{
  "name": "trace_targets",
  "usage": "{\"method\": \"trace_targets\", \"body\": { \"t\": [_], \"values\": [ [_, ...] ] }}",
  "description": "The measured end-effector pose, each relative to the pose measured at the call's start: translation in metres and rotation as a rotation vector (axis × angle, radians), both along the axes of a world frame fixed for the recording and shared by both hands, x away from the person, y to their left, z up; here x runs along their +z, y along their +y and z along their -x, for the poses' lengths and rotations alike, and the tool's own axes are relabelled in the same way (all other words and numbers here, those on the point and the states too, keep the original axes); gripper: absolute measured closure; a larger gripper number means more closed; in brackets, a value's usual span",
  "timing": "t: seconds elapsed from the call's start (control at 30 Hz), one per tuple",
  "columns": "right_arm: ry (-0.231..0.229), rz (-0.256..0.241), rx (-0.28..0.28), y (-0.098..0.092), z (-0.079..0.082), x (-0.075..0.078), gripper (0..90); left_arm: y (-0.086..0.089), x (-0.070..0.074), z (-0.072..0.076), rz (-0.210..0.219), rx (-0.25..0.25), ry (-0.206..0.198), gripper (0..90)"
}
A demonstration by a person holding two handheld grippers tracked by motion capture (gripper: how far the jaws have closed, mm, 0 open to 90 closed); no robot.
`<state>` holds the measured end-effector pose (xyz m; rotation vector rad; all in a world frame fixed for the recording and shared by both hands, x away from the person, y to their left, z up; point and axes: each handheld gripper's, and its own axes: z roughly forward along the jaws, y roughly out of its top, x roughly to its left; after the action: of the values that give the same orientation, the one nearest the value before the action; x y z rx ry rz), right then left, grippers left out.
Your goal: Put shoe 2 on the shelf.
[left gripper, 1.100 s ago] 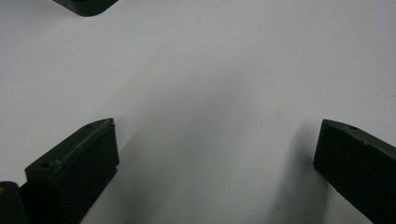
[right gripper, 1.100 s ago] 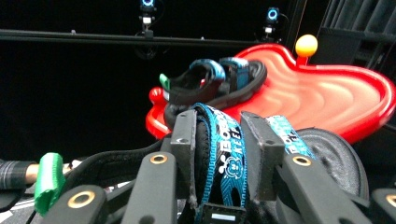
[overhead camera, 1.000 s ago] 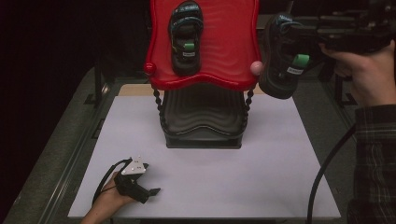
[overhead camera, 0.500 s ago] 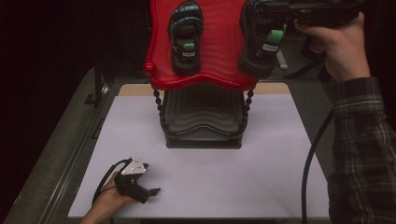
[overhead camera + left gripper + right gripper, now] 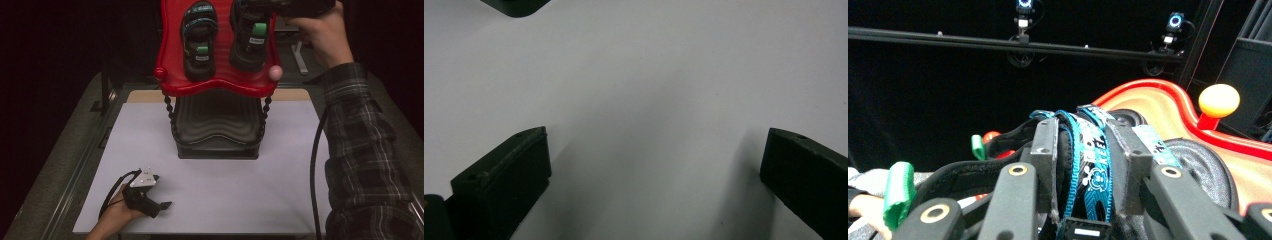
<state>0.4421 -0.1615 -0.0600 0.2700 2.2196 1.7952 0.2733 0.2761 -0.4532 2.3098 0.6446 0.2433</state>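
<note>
A red shelf (image 5: 220, 85) tops a black stand (image 5: 217, 130) at the back of the white table (image 5: 250, 190). One black sandal (image 5: 200, 40) with blue straps and a green tab lies on the shelf's left half. My right gripper (image 5: 252, 11) is shut on the blue strap of a second sandal (image 5: 249, 42) and holds it over the shelf's right half. In the right gripper view the jaws (image 5: 1083, 135) pinch that strap (image 5: 1087, 165), with the red shelf (image 5: 1168, 110) behind. My left gripper (image 5: 155, 200) rests near the front left, open, with bare table between its jaws (image 5: 656, 140).
A pale knob (image 5: 275, 73) marks the shelf's right corner and a red one (image 5: 160, 73) its left. Beaded posts (image 5: 170, 112) join shelf and stand. A black cable (image 5: 315, 165) hangs beside the person's plaid sleeve (image 5: 365, 150). Dark rails (image 5: 85, 155) line the table's left side.
My right gripper has carried the second sandal leftwards from beside the shelf to over its right half. The left gripper has stayed still.
</note>
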Motion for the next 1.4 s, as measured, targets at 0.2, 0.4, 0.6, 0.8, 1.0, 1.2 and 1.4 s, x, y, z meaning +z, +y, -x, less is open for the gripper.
{"method": "trace_targets", "body": {
  "t": [0.2, 0.4, 0.6, 0.8, 1.0, 1.2, 1.4],
  "values": [
    [0.014, 0.028, 0.01, 0.016, -0.017, -0.006, 67.5, 0.0, 0.0, 0.0, 0.002, 0.002, 0.0, 0.0],
    [0.016, 0.062, -0.001, 0.027, -0.028, -0.013, 67.5, 0.0, 0.0, 0.0, 0.002, 0.001, 0.0, 0.0],
    [0.016, 0.064, 0.004, 0.029, -0.029, -0.017, 67.4, 0.0, 0.0, 0.0, 0.0, -0.001, 0.0, 0.0],
    [0.029, 0.077, 0.012, 0.031, -0.026, -0.021, 65.5, 0.0, 0.0, 0.0, -0.002, -0.002, -0.001, 0.0],
    [0.038, 0.086, 0.01, 0.032, -0.017, -0.019, 55.0, 0.0, 0.0, 0.0, 0.002, 0.002, -0.003, 0.0],
    [0.024, 0.073, -0.029, 0.017, 0.002, -0.016, 49.9, 0.0, 0.0, 0.0, -0.003, -0.001, -0.003, 0.0],
    [0.04, 0.06, -0.091, -0.012, 0.024, -0.025, 44.5, 0.0, 0.0, 0.0, -0.005, -0.002, -0.004, 0.0]
  ]
}}
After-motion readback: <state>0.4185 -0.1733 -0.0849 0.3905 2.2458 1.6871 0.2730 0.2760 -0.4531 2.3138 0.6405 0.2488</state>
